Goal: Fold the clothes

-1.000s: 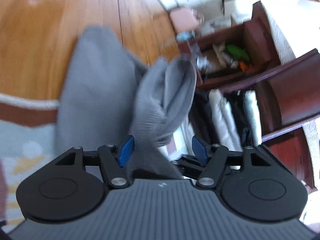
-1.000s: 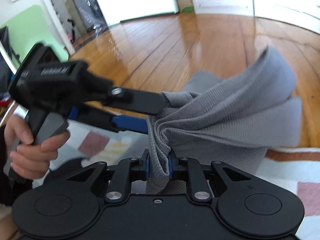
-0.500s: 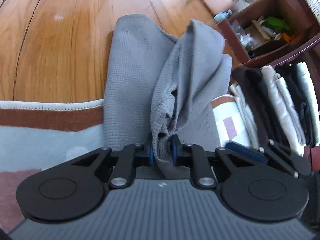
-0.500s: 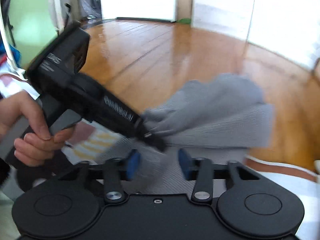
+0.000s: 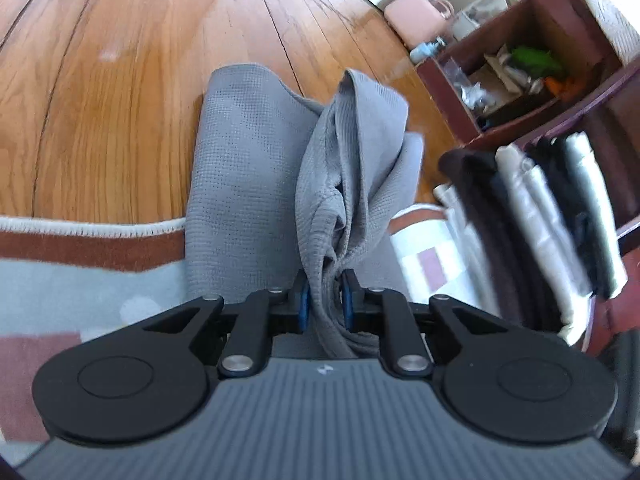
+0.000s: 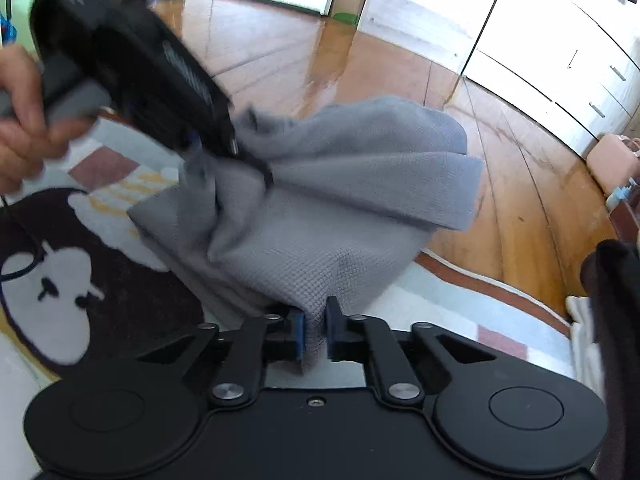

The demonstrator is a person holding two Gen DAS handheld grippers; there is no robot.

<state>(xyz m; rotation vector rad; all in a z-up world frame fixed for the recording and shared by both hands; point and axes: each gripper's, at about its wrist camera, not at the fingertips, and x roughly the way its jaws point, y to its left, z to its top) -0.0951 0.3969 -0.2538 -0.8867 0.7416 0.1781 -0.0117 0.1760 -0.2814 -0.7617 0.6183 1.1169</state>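
Jaws of L gripper (image 5: pixel 324 306) & R gripper (image 6: pixel 313 332) both clenched on grey cloth (image 5: pixel 244 168); folded clothes (image 5: pixel 552 216) in shelf (image 5: pixel 600 92).

Left gripper (image 5: pixel 324 299): fingers (image 5: pixel 303 306) drawn in close, clamped on a bunched fold of cloth (image 5: pixel 344 184) that fills the narrow gap between the blue pads. In the right wrist view, a hand (image 6: pixel 24 120) wraps the left gripper's handle, fingers curled round the grip; the tool slants down toward its tip.

Right gripper (image 6: pixel 313 330): fingers (image 6: pixel 297 334) nearly together, pinching a cloth edge between the pads; cloth rises ahead of the fingertips. Hand on the right gripper not visible.
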